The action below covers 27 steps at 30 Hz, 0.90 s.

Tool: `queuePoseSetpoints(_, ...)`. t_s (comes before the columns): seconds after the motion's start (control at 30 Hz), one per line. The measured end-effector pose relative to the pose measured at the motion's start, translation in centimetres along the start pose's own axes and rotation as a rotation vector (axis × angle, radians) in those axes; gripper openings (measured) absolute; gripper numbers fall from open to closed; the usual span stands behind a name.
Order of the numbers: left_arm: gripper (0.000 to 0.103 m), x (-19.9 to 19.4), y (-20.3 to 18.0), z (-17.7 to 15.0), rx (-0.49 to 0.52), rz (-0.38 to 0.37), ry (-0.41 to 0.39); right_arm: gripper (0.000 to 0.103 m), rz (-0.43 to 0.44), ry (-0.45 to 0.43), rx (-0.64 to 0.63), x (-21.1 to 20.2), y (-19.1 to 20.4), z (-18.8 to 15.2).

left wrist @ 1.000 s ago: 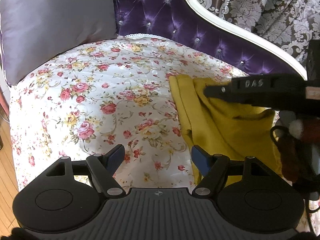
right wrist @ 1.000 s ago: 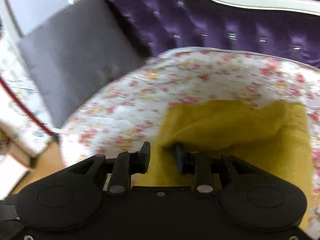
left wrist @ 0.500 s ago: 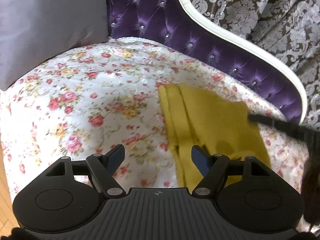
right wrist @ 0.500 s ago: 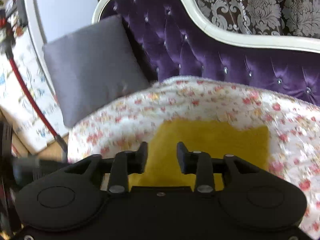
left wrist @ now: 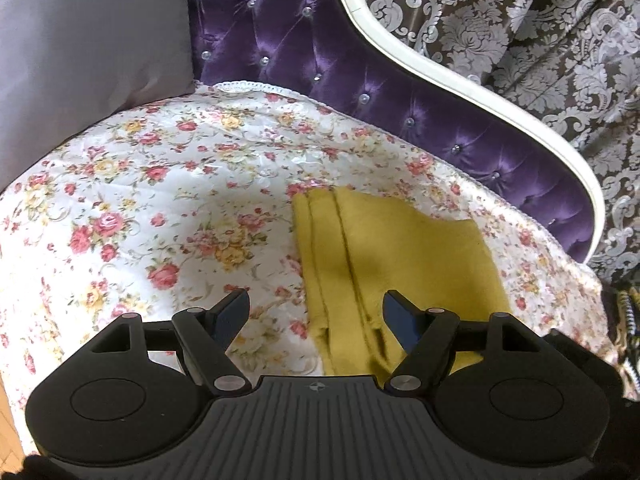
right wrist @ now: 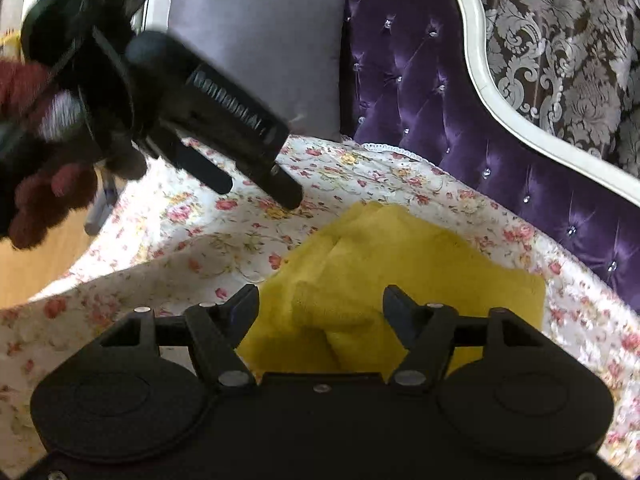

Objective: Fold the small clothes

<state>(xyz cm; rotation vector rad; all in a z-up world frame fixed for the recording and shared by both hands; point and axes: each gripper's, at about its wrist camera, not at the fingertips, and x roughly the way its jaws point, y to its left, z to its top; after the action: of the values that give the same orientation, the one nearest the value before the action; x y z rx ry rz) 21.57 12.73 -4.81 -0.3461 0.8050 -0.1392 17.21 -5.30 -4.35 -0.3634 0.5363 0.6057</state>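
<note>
Folded yellow garment point(left wrist: 400, 256) lying flat on the floral quilt point(left wrist: 160, 208), apparently set down as a finished fold, with left gripper point(left wrist: 316, 312) and right gripper point(right wrist: 320, 306) both spread and empty above it (its near edge between each pair of jaws, its bulk ahead)

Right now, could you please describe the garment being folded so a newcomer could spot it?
Find the purple sofa; its seat wears a floral cover. On the cover lies the garment, folded flat, the only plain mustard-yellow thing there.
</note>
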Motion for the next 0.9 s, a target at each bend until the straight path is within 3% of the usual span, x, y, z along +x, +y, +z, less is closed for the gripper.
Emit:
queuePoseSetpoints(0.07,0.072,0.3,-0.2,0.4,-0.013,-0.02,0.006,0.069,-0.019,-0.001,-0.042,0.5,0.5,-0.1)
queuePoseSetpoints(0.13,0.073,0.7,-0.5,0.7,-0.021,-0.042,0.011,0.06,-0.027,0.009,-0.101,1.3,0.9,-0.6)
queuePoseSetpoints(0.2,0.073,1.3,-0.9,1.1,-0.023,-0.064,0.026,0.014,0.01,0.047,-0.098,1.9,0.6,-0.7)
queuePoseSetpoints(0.47,0.074,5.1,-2.6,2.6,-0.046,-0.157,0.128,0.015,0.087,-0.053,0.239,-0.6,-4.9,-1.0)
queuePoseSetpoints(0.8,0.074,10.3,-3.6,4.1,-0.136,-0.226,0.201,0.015,0.12,-0.087,0.388,-1.8,-7.6,-1.7)
queuePoseSetpoints(0.9,0.068,11.6,-3.5,4.5,-0.157,-0.193,0.208,0.015,0.122,-0.092,0.402,-2.0,-7.8,-1.9)
